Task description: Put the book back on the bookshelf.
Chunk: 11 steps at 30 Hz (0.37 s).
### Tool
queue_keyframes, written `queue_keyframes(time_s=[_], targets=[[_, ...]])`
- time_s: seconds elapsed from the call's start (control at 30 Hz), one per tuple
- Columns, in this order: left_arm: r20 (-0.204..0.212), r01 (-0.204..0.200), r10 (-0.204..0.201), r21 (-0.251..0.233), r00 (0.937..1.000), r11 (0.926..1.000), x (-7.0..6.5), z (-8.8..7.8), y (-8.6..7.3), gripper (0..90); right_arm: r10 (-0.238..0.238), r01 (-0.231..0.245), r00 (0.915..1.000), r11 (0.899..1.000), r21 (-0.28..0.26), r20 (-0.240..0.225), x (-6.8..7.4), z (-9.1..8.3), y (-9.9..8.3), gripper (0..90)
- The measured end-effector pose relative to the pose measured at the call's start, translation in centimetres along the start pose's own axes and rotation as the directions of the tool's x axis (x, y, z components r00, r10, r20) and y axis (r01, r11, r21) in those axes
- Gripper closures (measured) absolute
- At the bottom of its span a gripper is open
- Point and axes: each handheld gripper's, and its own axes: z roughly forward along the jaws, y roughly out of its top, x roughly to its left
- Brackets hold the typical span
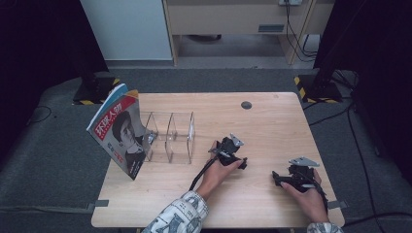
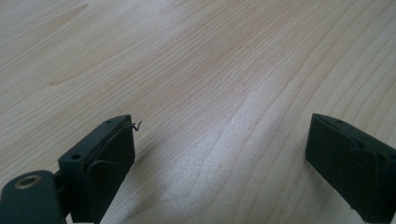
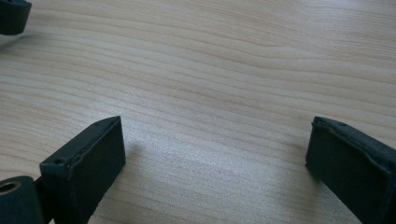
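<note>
A magazine (image 1: 119, 133) with a portrait cover leans upright against the left end of a clear acrylic divider rack (image 1: 171, 137) on the wooden table (image 1: 262, 121). My left gripper (image 1: 229, 153) is held low over the table, right of the rack and apart from it. In the left gripper view its jaws (image 2: 223, 122) stand wide open over bare wood. My right gripper (image 1: 282, 178) rests near the front right of the table. Its jaws (image 3: 215, 123) are also wide open, with nothing between them.
A round dark grommet (image 1: 246, 105) sits near the table's far edge. A black piece of the other gripper (image 3: 11, 16) shows at the top left of the right gripper view. Dark stands with striped bases (image 1: 316, 87) flank the table on the floor.
</note>
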Motion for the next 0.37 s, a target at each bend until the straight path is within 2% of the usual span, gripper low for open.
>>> queue_keyframes(time_s=[0.07,0.13,0.2,0.37], targets=[[0.002,0.006,-0.006,-0.02,1.0,0.9998,-0.01,0.14,-0.17,7.0,0.0,0.0,1.0,1.0,0.0,0.0,0.0,0.0,0.0,4.9],[0.015,0.029,-0.029,-0.04,0.9995,0.9988,-0.05,0.31,-0.43,6.9,0.0,0.0,1.0,1.0,0.0,0.0,0.0,0.0,0.0,4.9],[0.034,0.052,-0.051,-0.04,0.9981,0.9978,0.05,0.43,-0.51,5.7,0.0,0.0,1.0,1.0,0.0,0.0,0.0,0.0,0.0,4.8],[0.027,0.057,-0.057,-0.034,0.998,0.9978,0.07,0.48,-0.5,3.6,0.0,0.0,1.0,1.0,0.0,0.002,0.02,0.03,0.01,4.7]])
